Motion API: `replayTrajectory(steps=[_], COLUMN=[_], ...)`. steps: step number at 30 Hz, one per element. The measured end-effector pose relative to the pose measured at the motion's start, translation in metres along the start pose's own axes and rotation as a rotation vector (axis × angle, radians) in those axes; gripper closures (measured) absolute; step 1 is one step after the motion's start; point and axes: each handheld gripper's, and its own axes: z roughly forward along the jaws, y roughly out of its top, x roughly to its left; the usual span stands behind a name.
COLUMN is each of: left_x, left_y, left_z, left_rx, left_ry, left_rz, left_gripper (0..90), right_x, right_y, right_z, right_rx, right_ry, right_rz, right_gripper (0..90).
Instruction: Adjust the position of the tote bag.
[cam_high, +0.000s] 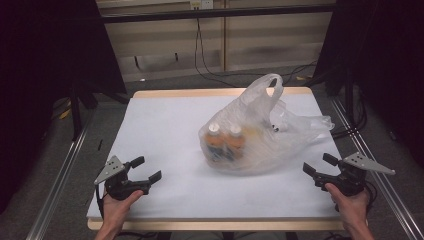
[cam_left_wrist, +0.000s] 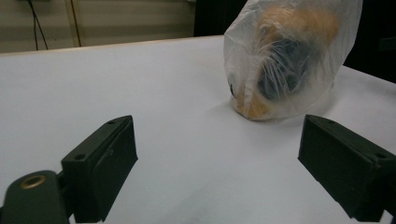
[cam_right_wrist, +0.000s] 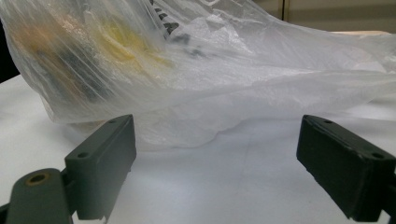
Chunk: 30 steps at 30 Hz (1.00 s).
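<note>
A thin plastic bag (cam_high: 260, 135) lies right of centre on the white table (cam_high: 165, 130), one handle (cam_high: 272, 82) standing up at the back; inside, near its left end, two bottles (cam_high: 225, 140) with white caps and orange contents lie side by side. The left gripper (cam_high: 142, 170) rests at the near left, jaws apart, well clear of the bag with bare table between; the right gripper (cam_high: 317, 165) sits at the near right, jaws apart too, the bag's loose skirt just beyond them. Through the crinkled film the labels blur; yellow and dark shapes deeper in cannot be made out; cables (cam_high: 205, 55) trail over the floor behind.
</note>
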Motion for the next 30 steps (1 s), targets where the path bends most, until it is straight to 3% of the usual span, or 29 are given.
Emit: replayTrajectory(steps=[4,11,15,17,26,30], left_x=[-0.001,-0.007,-0.013,-0.015,-0.026,-0.032], left_y=[0.001,0.003,0.005,0.005,0.01,0.013], left_z=[0.004,0.01,0.015,0.015,0.017,0.021], left_rx=[0.019,0.075,0.1,0.113,0.1,0.105], left_ry=[-0.024,-0.023,-0.056,-0.049,-0.106,-0.107], left_rz=[-0.01,0.017,0.032,0.039,0.064,0.079], left_gripper=[15.6,23.0,28.2,28.7,35.4,36.3], right_x=[-0.003,-0.004,-0.001,-0.001,0.011,0.017], right_y=[0.0,-0.001,0.0,0.0,0.003,0.01], right_z=[0.002,0.006,0.007,0.008,0.014,0.015], right_rx=[0.022,0.05,0.058,0.057,0.08,0.073], right_ry=[0.003,0.021,0.035,0.045,0.088,0.121], right_rz=[0.009,0.003,-0.017,-0.024,-0.072,-0.099], right_gripper=[12.8,16.6,21.0,22.6,34.7,43.5])
